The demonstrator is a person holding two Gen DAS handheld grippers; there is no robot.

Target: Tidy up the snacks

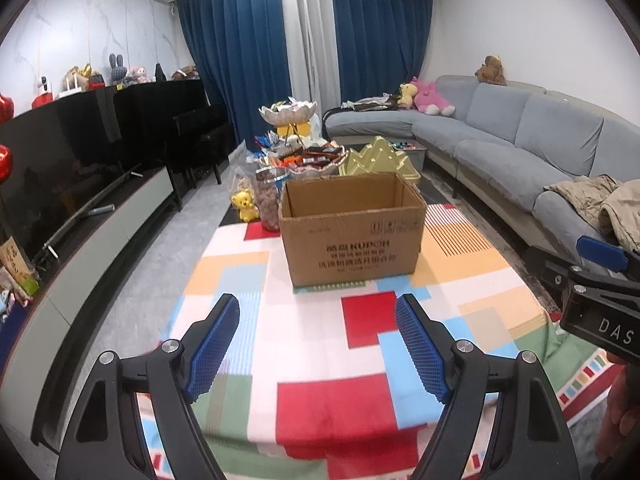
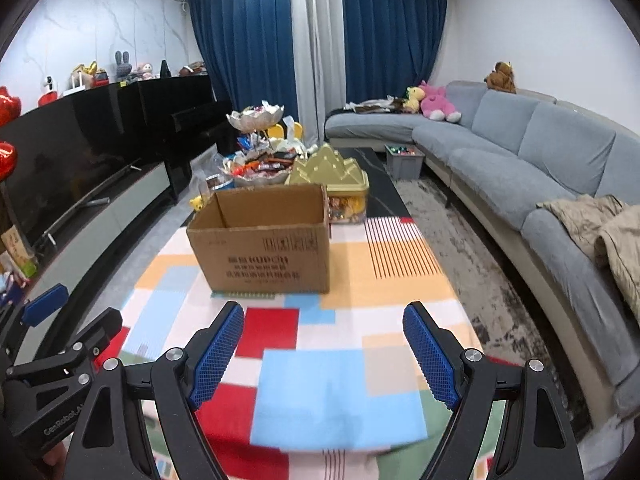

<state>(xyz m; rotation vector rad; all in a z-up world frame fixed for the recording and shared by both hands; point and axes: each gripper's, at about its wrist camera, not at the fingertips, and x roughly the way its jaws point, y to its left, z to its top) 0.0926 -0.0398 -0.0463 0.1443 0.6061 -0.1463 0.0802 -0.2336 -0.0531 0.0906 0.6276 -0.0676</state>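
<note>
Both grippers, left (image 1: pixel 318 346) and right (image 2: pixel 324 354), hover wide open and empty before an open cardboard box (image 1: pixel 352 232) on the surface (image 1: pixel 360 332).

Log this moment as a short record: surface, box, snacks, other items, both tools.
surface: table under a colourful patchwork cloth
box: open cardboard box, upright on the cloth, no contents visible from either view
snacks: heaped in a tray behind the box, more in a tiered bowl above
other items: gold-lidded container beside the tray; yellow bear toy left of the box
left tool: open, empty, short of the box
right tool: open, empty, short of the box
</note>
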